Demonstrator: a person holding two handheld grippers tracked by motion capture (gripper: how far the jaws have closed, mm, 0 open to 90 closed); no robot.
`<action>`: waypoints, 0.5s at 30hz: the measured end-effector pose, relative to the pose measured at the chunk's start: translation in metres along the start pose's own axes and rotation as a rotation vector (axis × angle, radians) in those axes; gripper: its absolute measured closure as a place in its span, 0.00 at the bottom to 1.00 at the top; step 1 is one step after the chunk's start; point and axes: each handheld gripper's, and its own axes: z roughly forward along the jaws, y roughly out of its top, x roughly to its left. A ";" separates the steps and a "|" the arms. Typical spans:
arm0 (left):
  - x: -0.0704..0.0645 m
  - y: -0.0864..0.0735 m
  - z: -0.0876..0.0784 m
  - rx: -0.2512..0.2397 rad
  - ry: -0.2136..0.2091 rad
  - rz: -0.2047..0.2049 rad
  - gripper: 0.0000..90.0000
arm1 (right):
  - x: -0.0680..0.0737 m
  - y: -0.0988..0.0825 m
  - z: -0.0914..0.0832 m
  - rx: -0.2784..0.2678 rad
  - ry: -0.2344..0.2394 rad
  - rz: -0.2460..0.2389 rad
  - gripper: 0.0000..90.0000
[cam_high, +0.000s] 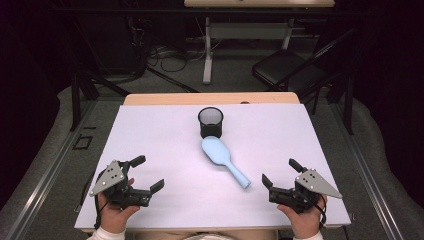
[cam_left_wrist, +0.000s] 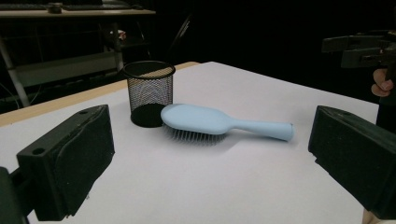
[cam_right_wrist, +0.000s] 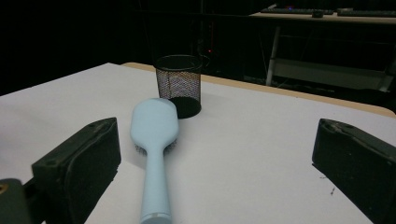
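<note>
1. The work appears to be at its very start: both claws rest near the person's edge of the table (cam_high: 150, 125), and neither touches anything.
2. The left claw (cam_high: 150, 173) sits at about 7 o'clock on the table, its jaws spread wide with nothing between them.
3. The right claw (cam_high: 280, 171) sits at about 5 o'clock, its jaws likewise spread wide and bare.
4. A light blue hairbrush (cam_high: 223, 160) lies bristles down near the table's centre, its head at 12 o'clock just beside a black mesh cup (cam_high: 210, 121), its handle running toward 5 o'clock.
5. The handle end lies nearest the right claw, though apart from it.
6. The next move likely calls for the right claw to reach in to the handle and close on it, perhaps to stand the brush in the cup.
7. The table top is a plain white sheet over a wooden board, whose edge shows at the far side.
8. The room beyond is dim: a grey floor, loose cables, a black chair (cam_high: 282, 70) at 1 o'clock, and another desk (cam_high: 260, 4) at the back.
</note>
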 end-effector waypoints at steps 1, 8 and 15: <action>0.000 0.000 0.000 0.001 0.002 0.000 0.00 | 0.000 0.000 0.001 0.006 0.003 0.002 0.01; 0.001 -0.001 -0.002 0.010 0.001 -0.008 0.00 | 0.000 -0.001 0.005 0.027 -0.004 -0.003 0.01; 0.002 -0.001 -0.003 0.007 0.010 -0.007 0.00 | 0.000 -0.002 0.009 0.041 0.003 -0.004 0.01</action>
